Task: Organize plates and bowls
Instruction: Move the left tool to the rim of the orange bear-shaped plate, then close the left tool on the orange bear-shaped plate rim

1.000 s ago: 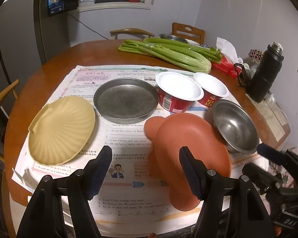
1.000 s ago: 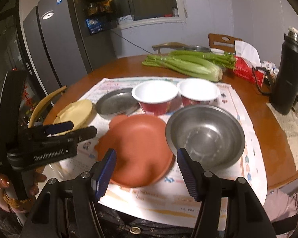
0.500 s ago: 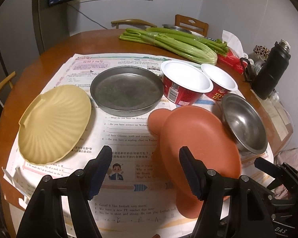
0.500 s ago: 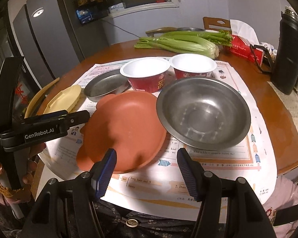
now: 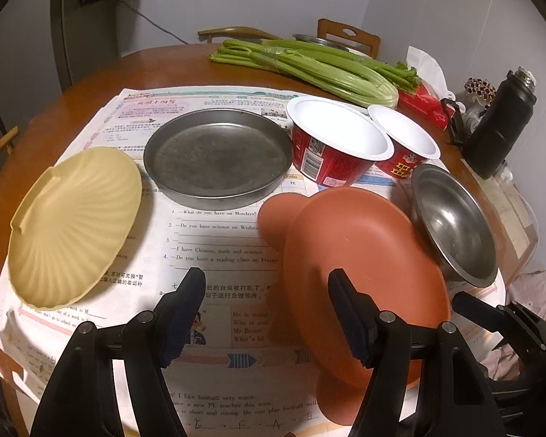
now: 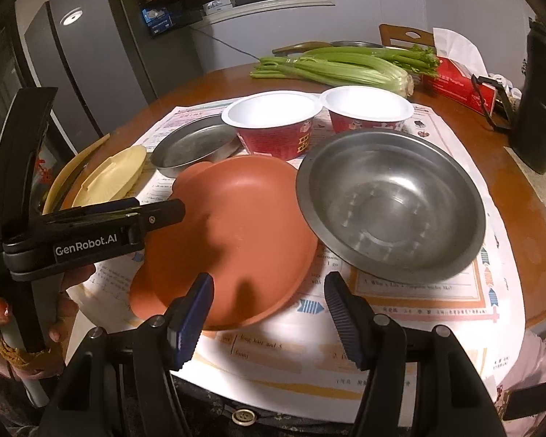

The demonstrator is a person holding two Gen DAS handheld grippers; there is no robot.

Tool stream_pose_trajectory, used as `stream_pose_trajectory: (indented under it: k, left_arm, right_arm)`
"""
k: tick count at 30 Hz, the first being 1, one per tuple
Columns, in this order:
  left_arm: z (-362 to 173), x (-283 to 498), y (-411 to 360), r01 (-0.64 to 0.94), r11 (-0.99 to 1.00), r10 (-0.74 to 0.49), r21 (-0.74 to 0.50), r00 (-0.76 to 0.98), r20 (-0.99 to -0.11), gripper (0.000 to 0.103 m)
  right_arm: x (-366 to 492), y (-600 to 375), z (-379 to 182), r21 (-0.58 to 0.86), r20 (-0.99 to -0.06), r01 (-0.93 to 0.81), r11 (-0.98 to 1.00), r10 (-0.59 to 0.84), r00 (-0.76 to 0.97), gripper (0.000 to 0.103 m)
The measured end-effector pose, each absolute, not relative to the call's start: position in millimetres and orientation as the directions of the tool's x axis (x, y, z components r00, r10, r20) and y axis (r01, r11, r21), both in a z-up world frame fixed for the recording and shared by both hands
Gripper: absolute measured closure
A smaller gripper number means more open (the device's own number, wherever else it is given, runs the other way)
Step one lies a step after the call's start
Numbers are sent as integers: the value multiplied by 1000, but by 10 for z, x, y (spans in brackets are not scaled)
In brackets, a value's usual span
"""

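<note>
Hovering right gripper (image 6: 269, 313), orange plate (image 6: 233, 225) just beyond

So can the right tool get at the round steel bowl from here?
Probably yes. The round steel bowl sits just ahead of the right tool, its near rim uncovered. The terracotta plate only borders its left side, and the open fingers hold nothing.

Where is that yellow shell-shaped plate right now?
In the left wrist view, the yellow shell-shaped plate lies on the newspaper at the table's left side, beside the grey metal pan.
</note>
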State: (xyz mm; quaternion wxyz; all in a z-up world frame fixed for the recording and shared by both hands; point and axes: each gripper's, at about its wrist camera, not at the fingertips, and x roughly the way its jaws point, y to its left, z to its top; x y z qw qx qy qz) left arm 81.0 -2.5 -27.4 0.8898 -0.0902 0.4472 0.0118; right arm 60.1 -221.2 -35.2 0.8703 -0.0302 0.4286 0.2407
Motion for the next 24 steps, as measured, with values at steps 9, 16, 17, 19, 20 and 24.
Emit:
stream_pose_trajectory:
  k: [9, 16, 17, 19, 20, 24]
  left_arm:
    - [-323, 818, -68, -84, 984, -77, -157, 597, -798, 39]
    - [-369, 789, 5, -94, 981, -84, -170, 585, -806, 46]
    - [-375, 784, 35, -102, 980, -82, -173, 586, -806, 46]
    - [-385, 772, 84, -113, 977, -82, -182, 586, -806, 46]
    - [-389, 768, 112, -119, 976, -81, -185, 587, -806, 46]
    - [-398, 762, 220, -140, 971, -75, -194, 590, -804, 46]
  right_arm:
    - [714, -2111, -422, 136, -760, -458, 879, 389, 521, 40]
    - [701, -1969, -404, 139, -767, -488, 862, 405, 498, 40]
    - [698, -1948, -405, 135, -769, -493, 859, 405, 495, 40]
    - [683, -1898, -406, 125, -771, -502, 856, 402, 493, 40]
    - [679, -1870, -407, 124, -772, -510, 851, 405, 489, 40]
    - [643, -1745, -408, 119, -775, -541, 833, 418, 474, 40]
